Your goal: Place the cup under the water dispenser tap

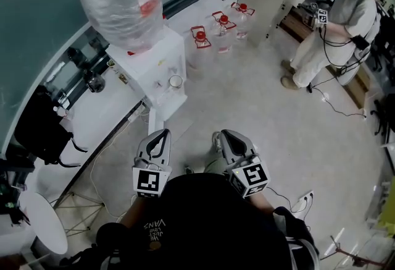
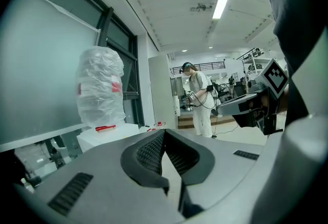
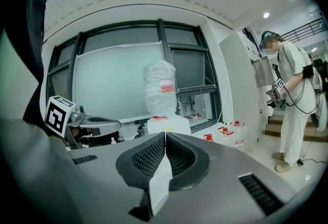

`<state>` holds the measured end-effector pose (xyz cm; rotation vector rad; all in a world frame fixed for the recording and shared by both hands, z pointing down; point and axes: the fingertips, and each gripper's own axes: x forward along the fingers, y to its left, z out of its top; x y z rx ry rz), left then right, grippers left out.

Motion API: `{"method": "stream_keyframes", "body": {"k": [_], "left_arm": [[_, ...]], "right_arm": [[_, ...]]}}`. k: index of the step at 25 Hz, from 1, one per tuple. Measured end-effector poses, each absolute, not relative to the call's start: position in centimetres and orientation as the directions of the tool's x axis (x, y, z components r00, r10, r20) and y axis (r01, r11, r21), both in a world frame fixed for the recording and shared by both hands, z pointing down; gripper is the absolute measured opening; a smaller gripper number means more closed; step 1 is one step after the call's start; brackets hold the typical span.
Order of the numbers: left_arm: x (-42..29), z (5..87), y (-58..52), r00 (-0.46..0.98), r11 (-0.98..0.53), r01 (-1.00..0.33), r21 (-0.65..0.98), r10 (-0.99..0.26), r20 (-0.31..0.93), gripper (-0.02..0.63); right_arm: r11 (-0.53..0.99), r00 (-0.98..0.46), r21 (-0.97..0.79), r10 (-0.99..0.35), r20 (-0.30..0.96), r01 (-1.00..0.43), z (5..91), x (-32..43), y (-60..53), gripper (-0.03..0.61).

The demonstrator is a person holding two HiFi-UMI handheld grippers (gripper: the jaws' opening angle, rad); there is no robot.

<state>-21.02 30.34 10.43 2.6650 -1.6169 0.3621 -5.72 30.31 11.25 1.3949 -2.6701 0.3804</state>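
A white water dispenser (image 1: 148,68) stands by the window, topped by a large bottle wrapped in plastic (image 1: 120,0). A small white cup (image 1: 176,81) sits on the ledge at the dispenser's front. Both grippers hang low near my body, well short of the dispenser. My left gripper (image 1: 162,136) is shut with nothing between its jaws, and so is my right gripper (image 1: 225,137). The left gripper view shows the shut tips (image 2: 164,131) with the bottle (image 2: 100,87) beyond them. In the right gripper view, the dispenser (image 3: 169,124) stands straight ahead of the shut tips (image 3: 165,135).
Three water jugs with red caps (image 1: 222,23) stand on the floor behind the dispenser. Another person (image 1: 336,21) stands at the far right, with cables trailing on the floor. A black bag (image 1: 40,123) lies on the white ledge at the left, and a round white stool (image 1: 43,222) is near me.
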Motion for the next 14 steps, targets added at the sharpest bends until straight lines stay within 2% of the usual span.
{"method": "stream_keyframes", "body": {"k": [14], "left_arm": [[-21.49,10.99,30.34,0.438,-0.469,-0.874,-0.129,-0.874,0.212,0.018]], "right_arm": [[0.558,-0.585,-0.176,-0.785,0.205,-0.811,11.43,-6.53,30.09,0.043]]}}
